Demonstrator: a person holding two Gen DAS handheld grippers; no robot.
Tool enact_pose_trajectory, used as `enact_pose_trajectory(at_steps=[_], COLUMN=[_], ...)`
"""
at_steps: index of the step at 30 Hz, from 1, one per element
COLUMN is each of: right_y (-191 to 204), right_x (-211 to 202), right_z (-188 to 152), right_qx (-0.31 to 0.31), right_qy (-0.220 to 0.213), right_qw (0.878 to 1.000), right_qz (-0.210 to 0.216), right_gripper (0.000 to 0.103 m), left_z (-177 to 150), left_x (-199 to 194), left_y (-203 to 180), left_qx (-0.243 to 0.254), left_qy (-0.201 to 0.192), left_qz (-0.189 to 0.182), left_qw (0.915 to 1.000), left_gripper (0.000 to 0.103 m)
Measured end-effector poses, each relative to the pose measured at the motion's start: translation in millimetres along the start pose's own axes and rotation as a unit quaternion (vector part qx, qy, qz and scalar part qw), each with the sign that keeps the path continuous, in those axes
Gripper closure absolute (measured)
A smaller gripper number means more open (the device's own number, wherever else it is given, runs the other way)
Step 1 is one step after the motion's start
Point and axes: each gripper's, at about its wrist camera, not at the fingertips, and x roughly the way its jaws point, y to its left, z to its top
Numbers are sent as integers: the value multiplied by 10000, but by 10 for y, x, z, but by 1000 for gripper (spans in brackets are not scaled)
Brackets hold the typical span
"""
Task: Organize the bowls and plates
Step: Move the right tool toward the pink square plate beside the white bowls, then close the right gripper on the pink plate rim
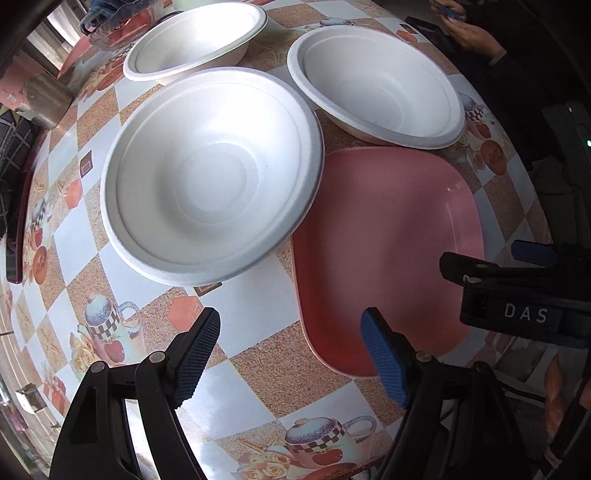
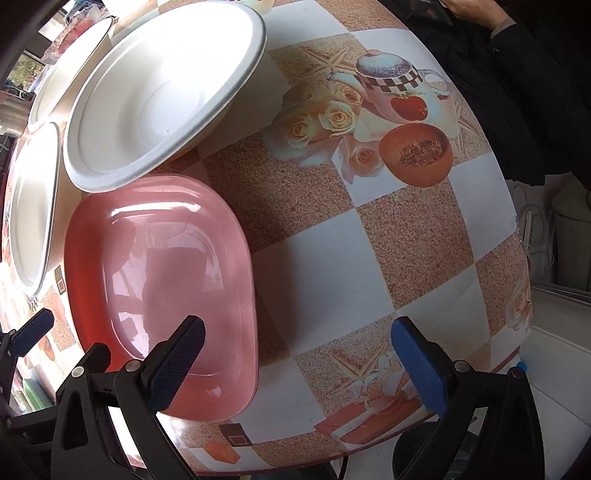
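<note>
Three white foam bowls stand on the checked table: one in the middle [image 1: 212, 177], one at the upper right [image 1: 376, 85], one at the top [image 1: 195, 40]. A pink plate [image 1: 388, 258] lies to the right of the middle bowl, whose rim overhangs the plate's edge. My left gripper [image 1: 291, 354] hangs open above the table beside the plate's near-left edge, holding nothing. My right gripper [image 2: 299, 365] is open and empty over the right edge of the pink plate [image 2: 159, 288]. A white bowl [image 2: 162, 92] sits just beyond that plate.
A person's hand [image 1: 469, 33] and dark sleeve [image 2: 498, 55] are at the far side of the table. A glass dish [image 1: 107, 26] and a metal pot [image 1: 44, 96] stand at the far left. The table's edge [image 2: 517, 258] curves along the right.
</note>
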Motion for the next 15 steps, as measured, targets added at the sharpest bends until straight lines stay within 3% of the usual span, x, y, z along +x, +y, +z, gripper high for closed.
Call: enact_pose_trajectory(at_steps=[6, 9, 13, 14, 15], right_y=[185, 183, 203, 221, 184], right_x=[73, 80, 3, -35, -70], right_z=[48, 100, 123, 88, 4], right_qx=[-179, -165, -212, -270, -336], right_qy=[62, 108, 59, 28, -45], right_qw=[9998, 9997, 9996, 9995, 9992], right_qz=[18, 147, 175, 171, 207], right_gripper=[4, 10, 24, 35, 45], left_z=[239, 394, 448, 458, 468], left_x=[146, 178, 133, 124, 118], left_y=[15, -60, -196, -213, -212], left_qx=[41, 123, 368, 405, 403], left_qy=[18, 42, -76, -97, -144], left_qz=[-80, -89, -150, -208, -106], left_qw=[10000, 9999, 9992, 9989, 9990], left_gripper=[22, 35, 49, 53, 65])
